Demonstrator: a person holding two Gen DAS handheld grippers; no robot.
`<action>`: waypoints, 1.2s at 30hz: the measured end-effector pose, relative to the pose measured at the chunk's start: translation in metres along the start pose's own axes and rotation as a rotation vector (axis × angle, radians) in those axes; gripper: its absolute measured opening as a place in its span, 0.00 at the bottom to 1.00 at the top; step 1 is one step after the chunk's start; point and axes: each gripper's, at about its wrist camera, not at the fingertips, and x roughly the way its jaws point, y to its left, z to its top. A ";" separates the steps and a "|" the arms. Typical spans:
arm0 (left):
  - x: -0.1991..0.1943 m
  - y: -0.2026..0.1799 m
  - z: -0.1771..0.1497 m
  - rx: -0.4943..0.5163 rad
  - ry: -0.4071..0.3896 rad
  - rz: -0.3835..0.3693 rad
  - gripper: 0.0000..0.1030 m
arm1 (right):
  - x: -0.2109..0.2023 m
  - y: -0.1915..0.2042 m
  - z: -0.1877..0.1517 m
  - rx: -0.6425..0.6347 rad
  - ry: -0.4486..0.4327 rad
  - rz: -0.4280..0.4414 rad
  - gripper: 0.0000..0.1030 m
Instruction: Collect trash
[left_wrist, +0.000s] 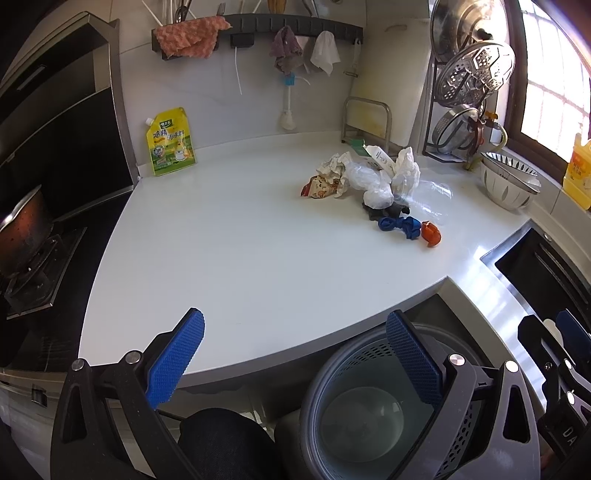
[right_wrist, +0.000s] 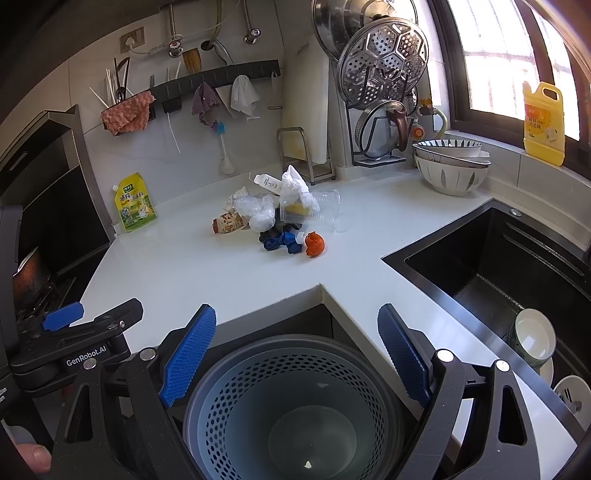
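A heap of trash lies toward the back of the white counter: crumpled paper, clear plastic bags, a clear cup, a blue scrap and an orange scrap. The heap also shows in the right wrist view. A grey perforated bin stands on the floor below the counter's inner corner; it also shows in the left wrist view. My left gripper is open and empty at the counter's near edge. My right gripper is open and empty above the bin.
A black sink with bowls lies to the right. A stove with a pot is at the left. A yellow seasoning pouch, stacked bowls, a lid rack and a yellow bottle stand along the back.
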 end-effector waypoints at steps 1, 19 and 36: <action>0.000 0.000 0.000 0.000 0.000 0.000 0.94 | 0.000 0.001 0.000 -0.001 0.000 0.000 0.83; -0.006 0.005 -0.003 -0.005 -0.009 0.003 0.94 | -0.001 0.003 -0.002 -0.004 -0.004 0.001 0.83; -0.005 0.005 -0.004 -0.004 -0.002 0.006 0.94 | -0.002 0.004 -0.001 -0.004 -0.005 0.002 0.83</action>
